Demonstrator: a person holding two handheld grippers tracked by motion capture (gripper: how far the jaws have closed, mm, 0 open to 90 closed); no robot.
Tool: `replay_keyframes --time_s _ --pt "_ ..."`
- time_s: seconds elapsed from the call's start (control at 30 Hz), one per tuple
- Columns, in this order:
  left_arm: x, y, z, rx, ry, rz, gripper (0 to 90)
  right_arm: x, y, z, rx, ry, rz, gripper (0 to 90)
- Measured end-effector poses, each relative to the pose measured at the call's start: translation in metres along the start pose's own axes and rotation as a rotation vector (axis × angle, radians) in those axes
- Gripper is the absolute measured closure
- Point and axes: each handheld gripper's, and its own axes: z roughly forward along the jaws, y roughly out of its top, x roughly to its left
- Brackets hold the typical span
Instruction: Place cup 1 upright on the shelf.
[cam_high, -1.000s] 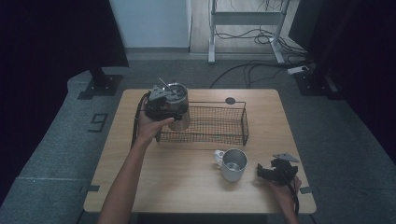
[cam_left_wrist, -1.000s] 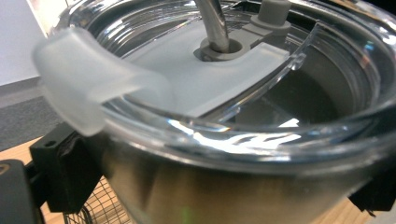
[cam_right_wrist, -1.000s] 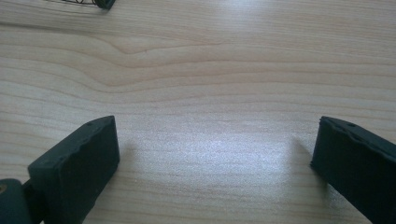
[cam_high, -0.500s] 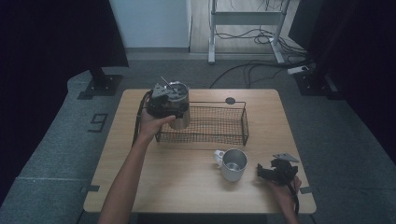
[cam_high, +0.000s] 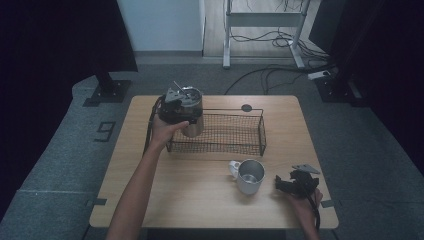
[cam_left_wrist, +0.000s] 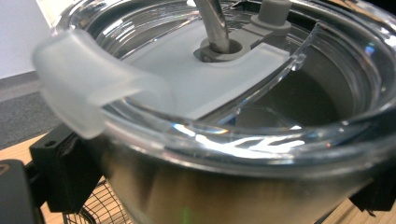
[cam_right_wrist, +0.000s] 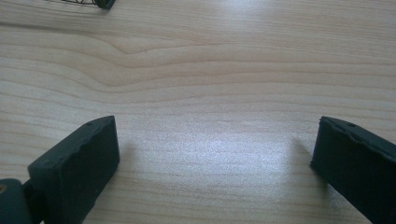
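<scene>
Nearest, right gripper (cam_high: 287, 184) rests open-jawed on the pale wooden table (cam_high: 200, 200), well apart from the work. Farther off, left gripper (cam_high: 172, 111) clamps the upright lidded steel tumbler (cam_high: 191, 116) over the black wire basket's (cam_high: 235, 132) left end.

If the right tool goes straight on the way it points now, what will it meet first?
Probably the steel mug. In the high view the right tool points left across the table toward it, jaws open and empty. Its own view shows bare wood ahead, so the exact line is uncertain.
</scene>
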Motion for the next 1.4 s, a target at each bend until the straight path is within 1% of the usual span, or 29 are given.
replay_keyframes --time_s 0.23,0.37,0.6,0.77,0.87,0.93,1.03,1.1,1.17,1.23,1.4 --pt "0.001 -0.004 0.01 0.02 0.005 0.001 4.2 0.0 0.0 0.0 0.0 0.0 0.0 0.4" --pt "0.0 -0.006 0.017 0.035 0.004 0.0 4.2 0.0 0.0 0.0 0.0 0.0 0.0 0.4" --pt "-0.003 -0.01 0.024 0.044 -0.001 -0.003 4.2 0.0 0.0 0.0 0.0 0.0 0.0 0.4" --pt "-0.002 -0.015 0.029 0.055 0.003 -0.012 4.2 0.0 0.0 0.0 0.0 0.0 0.0 0.4" --pt "0.0 -0.019 0.03 0.062 0.014 -0.019 4.2 0.0 0.0 0.0 0.0 0.0 0.0 0.4" --pt "0.001 -0.021 0.031 0.061 0.02 -0.035 4.2 0.0 0.0 0.0 0.0 0.0 0.0 0.4" --pt "0.004 -0.023 0.033 0.07 0.017 -0.049 4.2 0.0 0.0 0.0 0.0 0.0 0.0 0.4" --pt "0.004 -0.026 0.035 0.076 0.023 -0.046 4.2 0.0 0.0 0.0 0.0 0.0 0.0 0.4" --pt "0.004 -0.027 0.036 0.081 0.017 -0.047 4.2 0.0 0.0 0.0 0.0 0.0 0.0 0.4" --pt "0.004 -0.029 0.038 0.087 0.02 -0.047 4.2 0.0 0.0 0.0 0.0 0.0 0.0 0.4" --pt "0.005 -0.034 0.042 0.102 0.023 -0.055 4.2 0.0 0.0 0.0 0.0 0.0 0.0 0.4"
